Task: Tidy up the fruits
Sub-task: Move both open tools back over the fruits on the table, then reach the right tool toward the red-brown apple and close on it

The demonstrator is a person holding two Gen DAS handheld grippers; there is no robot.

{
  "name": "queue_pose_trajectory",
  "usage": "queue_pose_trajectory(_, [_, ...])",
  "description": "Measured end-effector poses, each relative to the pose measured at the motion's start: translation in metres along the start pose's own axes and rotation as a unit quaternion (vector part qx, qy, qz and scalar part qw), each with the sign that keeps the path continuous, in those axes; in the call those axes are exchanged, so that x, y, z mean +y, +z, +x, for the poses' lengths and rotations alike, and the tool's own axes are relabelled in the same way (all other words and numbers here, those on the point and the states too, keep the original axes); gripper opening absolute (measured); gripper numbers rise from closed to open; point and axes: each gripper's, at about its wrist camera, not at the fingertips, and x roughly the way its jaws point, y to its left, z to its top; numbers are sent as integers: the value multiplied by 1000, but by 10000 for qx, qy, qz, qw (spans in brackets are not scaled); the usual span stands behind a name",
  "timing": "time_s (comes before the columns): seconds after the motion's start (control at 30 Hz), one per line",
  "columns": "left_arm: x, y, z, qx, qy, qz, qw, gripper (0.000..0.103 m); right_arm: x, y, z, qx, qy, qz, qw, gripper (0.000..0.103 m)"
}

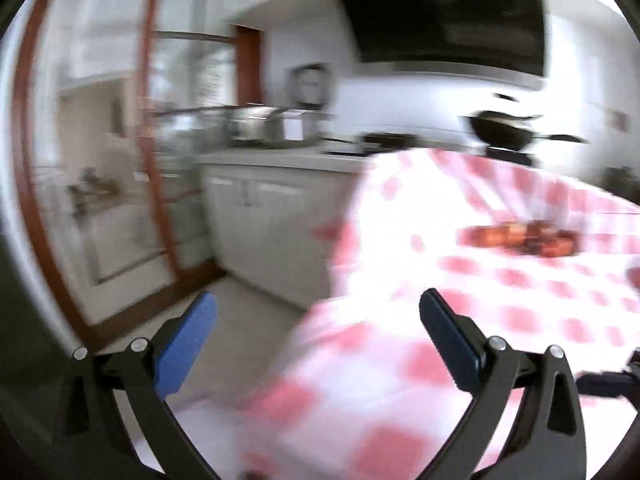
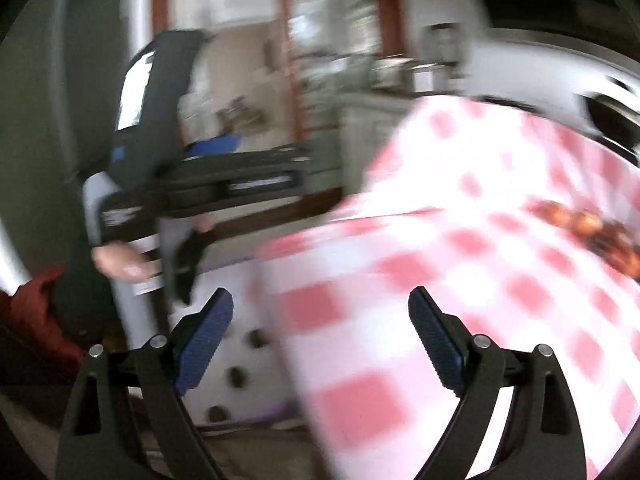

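Both views are blurred by motion. Orange-red fruits (image 1: 524,238) lie in a low cluster on the red-and-white checked tablecloth (image 1: 500,292), far ahead and to the right of my left gripper (image 1: 318,306). That gripper stands wide open over the table's left edge, with nothing between its blue pads. In the right wrist view the same fruits (image 2: 592,228) show at the far right edge. My right gripper (image 2: 322,300) is open and empty, above the near corner of the checked cloth (image 2: 440,280). The left gripper (image 2: 240,180) appears there too, held by a hand (image 2: 120,264).
A kitchen counter (image 1: 280,156) with a steel pot (image 1: 260,124) runs behind the table. A black wok (image 1: 504,130) sits under a dark range hood (image 1: 444,12). A wood-framed glass door (image 1: 100,152) stands at left. Bare floor (image 1: 240,328) lies beside the table.
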Motion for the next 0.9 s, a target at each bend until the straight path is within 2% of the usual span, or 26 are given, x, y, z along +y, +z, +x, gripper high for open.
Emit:
queue_pose_trajectory(0.03, [-21, 8, 8, 93, -323, 6, 9994, 101, -24, 0, -10, -86, -251, 192, 9995, 88])
queue_pose_trajectory(0.1, [-63, 19, 28, 280, -732, 16, 9969, 101, -68, -4, -21, -212, -663, 639, 9955, 88])
queue_pose_trajectory(0.23, [-156, 31, 96, 856, -1154, 26, 9896, 101, -160, -17, -47, -495, -1336, 1586, 9770, 88])
queue_pose_trajectory(0.3, [-186, 29, 122, 1160, -1321, -114, 9844, 101, -200, -28, -47, -576, -1573, 1912, 9671, 88])
queue_pose_trajectory(0.4, [-244, 31, 165, 1476, -1485, -250, 9775, 101, -245, -46, -62, -800, -1654, 2478, 9512, 88])
queue_pose_trajectory(0.53, [-310, 29, 216, 1670, -1417, -195, 9755, 101, -283, -79, -81, -1105, -1710, 3454, 9161, 88])
queue_pose_trajectory(0.6, [-326, 28, 231, 1717, -1395, -203, 9750, 101, -288, -85, -83, -1069, -1895, 3639, 9057, 88])
queue_pose_trajectory(0.77, [-342, 22, 259, 1999, -1593, -254, 9664, 101, -292, -85, -80, -1100, -2251, 3552, 9006, 88])
queue_pose_trajectory(0.8, [-341, 22, 260, 1981, -1694, -226, 9652, 101, -295, -85, -79, -1098, -2218, 3642, 8978, 88])
queue_pose_trajectory(0.9, [-329, 22, 255, 1737, -1785, -75, 9685, 101, -306, -80, -74, -1117, -2107, 3872, 8906, 88])
